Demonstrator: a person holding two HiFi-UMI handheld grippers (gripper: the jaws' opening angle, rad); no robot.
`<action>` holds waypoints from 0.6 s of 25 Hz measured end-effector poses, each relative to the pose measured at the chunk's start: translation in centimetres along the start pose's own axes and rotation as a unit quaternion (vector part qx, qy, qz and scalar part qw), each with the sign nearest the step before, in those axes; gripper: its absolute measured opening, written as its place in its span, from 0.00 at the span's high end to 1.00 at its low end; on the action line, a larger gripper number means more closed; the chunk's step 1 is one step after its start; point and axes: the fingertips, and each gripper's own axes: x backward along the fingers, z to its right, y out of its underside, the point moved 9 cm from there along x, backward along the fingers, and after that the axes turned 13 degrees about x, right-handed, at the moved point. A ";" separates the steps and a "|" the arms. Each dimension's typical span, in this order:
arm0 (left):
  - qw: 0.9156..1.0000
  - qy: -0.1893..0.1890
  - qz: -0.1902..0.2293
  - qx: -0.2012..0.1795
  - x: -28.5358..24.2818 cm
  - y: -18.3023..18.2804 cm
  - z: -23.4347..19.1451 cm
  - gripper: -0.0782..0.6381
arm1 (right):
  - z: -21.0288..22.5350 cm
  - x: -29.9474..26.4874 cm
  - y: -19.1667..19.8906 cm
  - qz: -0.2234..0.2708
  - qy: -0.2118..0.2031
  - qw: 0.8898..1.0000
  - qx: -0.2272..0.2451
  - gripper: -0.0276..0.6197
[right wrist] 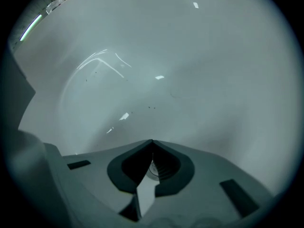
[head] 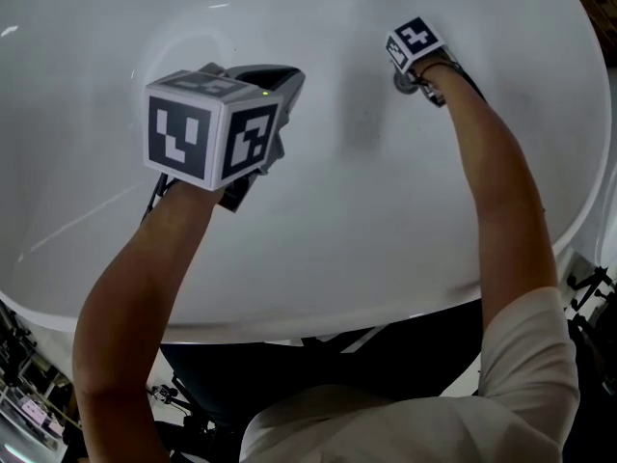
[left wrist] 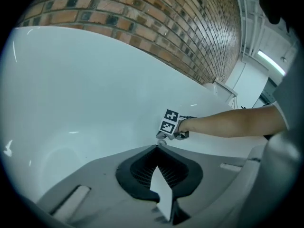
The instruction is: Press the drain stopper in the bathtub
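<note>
The white bathtub (head: 337,220) fills the head view. My right gripper (head: 413,64) reaches far down into it at the upper right, and its shut jaws sit on the small round metal drain stopper (head: 401,82). In the right gripper view the stopper (right wrist: 153,170) shows as a silvery disc through the gap behind the meeting tips of that gripper (right wrist: 152,141). My left gripper (head: 285,75) hovers over the tub's middle left, shut on nothing. In its own view the left gripper (left wrist: 156,147) points toward the right gripper (left wrist: 166,133) and the stopper (left wrist: 161,137).
The tub's near rim (head: 289,328) runs across the lower head view, with the person's body behind it. A brick wall (left wrist: 142,13) rises beyond the far rim. Dark equipment and cables stand on the floor at the lower left (head: 29,403).
</note>
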 end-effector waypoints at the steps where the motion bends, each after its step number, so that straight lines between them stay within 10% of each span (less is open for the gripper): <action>1: 1.000 0.003 -0.005 0.004 -0.4 0.1 0.0 0.88 | 0.2 -0.4 0.5 -0.003 -0.004 1.000 -0.009 0.94; 15: 0.999 0.021 -0.049 -0.005 -3.1 3.8 0.2 0.88 | 1.4 -4.5 6.2 -0.016 -0.066 0.992 -0.104 0.93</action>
